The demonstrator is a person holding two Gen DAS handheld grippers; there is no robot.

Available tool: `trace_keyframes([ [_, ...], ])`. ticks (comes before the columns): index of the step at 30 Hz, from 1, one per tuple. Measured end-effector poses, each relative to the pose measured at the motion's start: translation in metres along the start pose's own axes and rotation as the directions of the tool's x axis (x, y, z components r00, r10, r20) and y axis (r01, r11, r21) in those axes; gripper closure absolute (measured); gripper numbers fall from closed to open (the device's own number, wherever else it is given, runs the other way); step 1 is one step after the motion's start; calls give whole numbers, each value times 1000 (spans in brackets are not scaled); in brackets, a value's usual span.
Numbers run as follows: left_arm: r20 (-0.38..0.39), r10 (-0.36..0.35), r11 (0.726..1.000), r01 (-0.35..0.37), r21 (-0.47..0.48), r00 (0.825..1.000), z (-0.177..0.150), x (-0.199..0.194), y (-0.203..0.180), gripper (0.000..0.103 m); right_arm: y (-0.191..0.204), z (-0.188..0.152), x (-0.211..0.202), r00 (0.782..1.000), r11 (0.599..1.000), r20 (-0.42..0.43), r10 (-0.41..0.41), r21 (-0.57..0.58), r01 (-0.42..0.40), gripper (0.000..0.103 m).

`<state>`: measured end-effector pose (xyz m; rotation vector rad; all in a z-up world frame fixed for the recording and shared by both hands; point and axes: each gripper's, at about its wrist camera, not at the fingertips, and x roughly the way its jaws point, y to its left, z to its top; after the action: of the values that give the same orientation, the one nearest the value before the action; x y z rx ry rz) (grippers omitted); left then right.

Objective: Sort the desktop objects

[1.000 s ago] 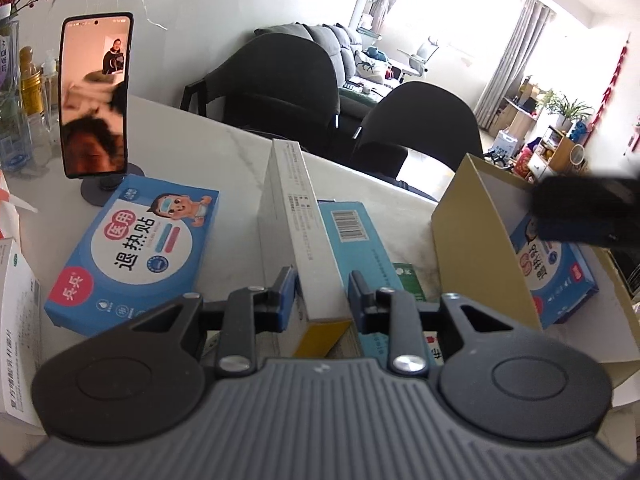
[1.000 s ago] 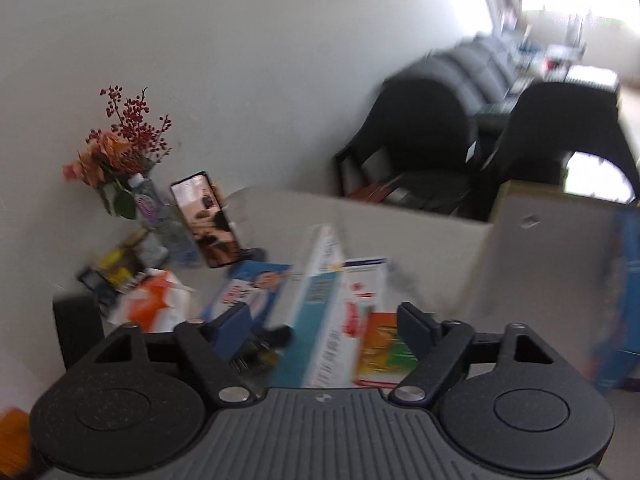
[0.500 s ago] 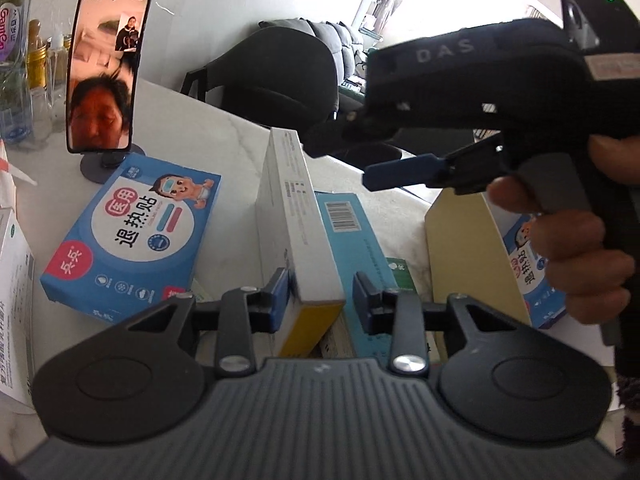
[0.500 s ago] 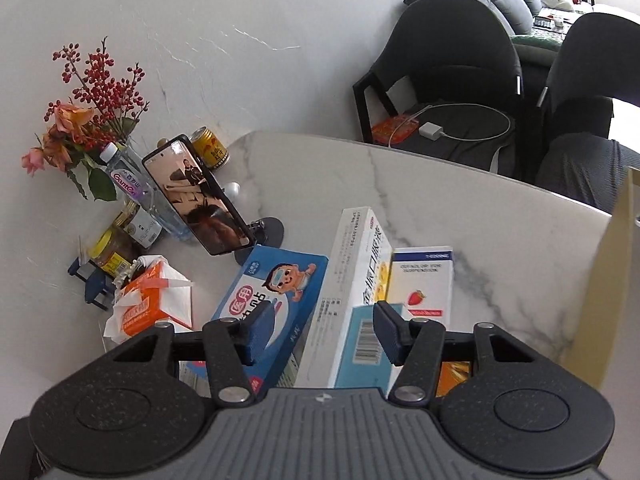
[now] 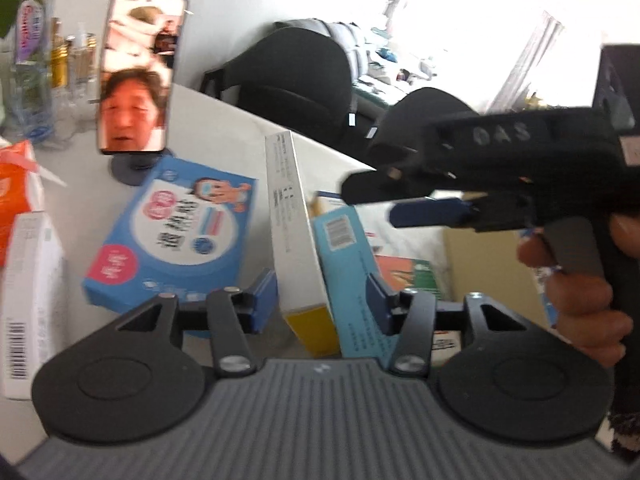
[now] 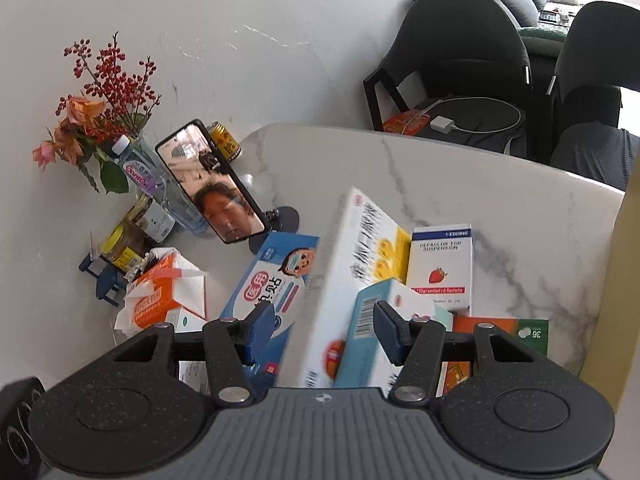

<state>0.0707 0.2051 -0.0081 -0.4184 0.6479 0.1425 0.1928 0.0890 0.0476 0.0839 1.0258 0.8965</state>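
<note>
A tall white box with a yellow end (image 5: 292, 220) (image 6: 352, 264) stands on its long edge between the fingers of my left gripper (image 5: 320, 296). The jaws are opening and the pads stand clear of the box, which tilts over. A teal box with a barcode (image 5: 344, 264) (image 6: 372, 320) lies against its right side. My right gripper (image 6: 324, 328) (image 5: 384, 204), held in a person's hand, hovers open just above these two boxes, gripping nothing. Around them lie a blue fever-patch box (image 5: 176, 236) (image 6: 272, 280), a white strawberry box (image 6: 440, 268) and an orange-green box (image 6: 500, 336).
A yellow-brown cardboard box (image 6: 628, 260) (image 5: 480, 256) stands at the right. A phone on a stand (image 5: 140, 76) (image 6: 212, 188), bottles, jars, flowers and an orange tissue pack (image 6: 160, 296) crowd the left. Another white box (image 5: 28, 300) lies at the near left. Black chairs stand beyond the table's edge.
My left jaws have spread away from the white box, which now leans over. The right gripper swung in from the right, came down over the boxes and narrowed its jaws.
</note>
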Motion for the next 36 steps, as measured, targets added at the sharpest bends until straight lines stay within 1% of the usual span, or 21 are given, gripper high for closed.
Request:
trace_keyframes([
  [3, 8, -8, 1000, 9, -28, 1000, 4, -6, 10, 55, 0, -2, 5, 1000, 1000, -9, 1, 0, -1, 44],
  [7, 36, 37, 999, -37, -14, 999, 12, -15, 21, 54, 2, -5, 7, 1000, 1000, -16, 9, 3, -9, 44],
  [8, 41, 60, 998, -60, -16, 997, 15, -17, 27, 51, 2, -6, 6, 1000, 1000, -15, 10, -1, -10, 44],
  [10, 39, 104, 994, -103, -28, 994, 19, -19, 37, 44, 2, -9, 3, 1000, 1000, -12, 10, -9, -10, 43],
  [11, 31, 129, 991, -128, -31, 991, 20, -20, 41, 38, 2, -10, 1, 1000, 1000, -7, 8, -9, -8, 43],
  [14, 9, 190, 981, -189, -46, 982, 22, -22, 55, 28, 1, -13, -3, 1000, 1000, 4, 15, -5, -15, 41],
  [16, -2, 215, 974, -215, -64, 977, 21, -23, 66, 27, 1, -17, -5, 1000, 1000, 10, 28, -4, -28, 40],
  [19, -24, 211, 967, -213, -140, 977, 15, -24, 80, 26, 3, -23, -7, 999, 999, 9, 44, -9, -44, 39],
  [22, -57, 181, 955, -189, -229, 982, 10, -24, 94, 26, 6, -27, -8, 999, 999, 8, 50, -17, -50, 39],
  [24, -87, 161, 942, -179, -284, 983, 6, -21, 100, 28, 7, -29, -9, 998, 998, 11, 56, -19, -56, 39],
  [27, -110, 162, 929, -190, -319, 981, 3, -16, 104, 32, 10, -30, -11, 998, 998, 17, 67, -21, -66, 39],
  [30, -94, 173, 917, -195, -347, 980, 2, -17, 103, 36, 13, -32, -13, 997, 997, 21, 73, -28, -72, 38],
  [32, -91, 183, 907, -203, -369, 979, 4, -14, 103, 36, 15, -34, -14, 997, 997, 23, 75, -32, -74, 38],
  [33, -82, 188, 899, -205, -387, 979, 4, -14, 103, 36, 16, -35, -15, 997, 997, 24, 75, -33, -74, 38],
  [36, -57, 171, 872, -178, -456, 984, 4, -14, 103, 36, 16, -38, -16, 997, 997, 29, 75, -32, -74, 38],
])
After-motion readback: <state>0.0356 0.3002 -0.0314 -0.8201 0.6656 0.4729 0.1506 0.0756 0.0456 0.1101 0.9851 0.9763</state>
